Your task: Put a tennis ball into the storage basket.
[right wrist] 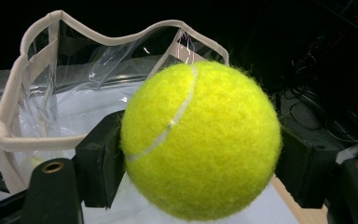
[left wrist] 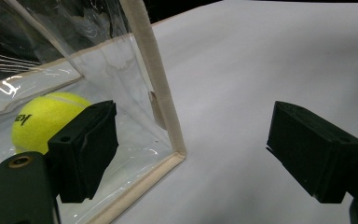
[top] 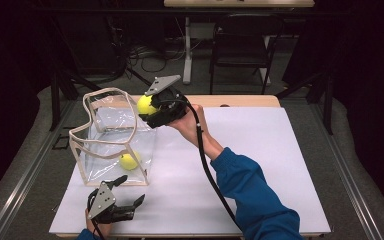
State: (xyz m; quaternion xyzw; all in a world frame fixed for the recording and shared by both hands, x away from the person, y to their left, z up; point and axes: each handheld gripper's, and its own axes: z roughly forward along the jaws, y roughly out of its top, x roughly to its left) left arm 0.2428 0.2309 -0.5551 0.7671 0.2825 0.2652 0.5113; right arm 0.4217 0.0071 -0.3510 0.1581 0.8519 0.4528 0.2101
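A clear plastic bag with beige trim stands open on the white table top. One yellow tennis ball lies inside it at the bottom; in the left gripper view this ball shows through the bag's wall. My right gripper is held above the bag's right rim, shut on a second tennis ball, which sits between both jaws in the right gripper view. My left gripper rests at the table's near left, open, its jaws on either side of the bag's corner seam without touching.
A black folding chair and a white table leg stand beyond the table's far edge. The bag's rim sags just below the held ball. The white top reaches out to the right of the bag.
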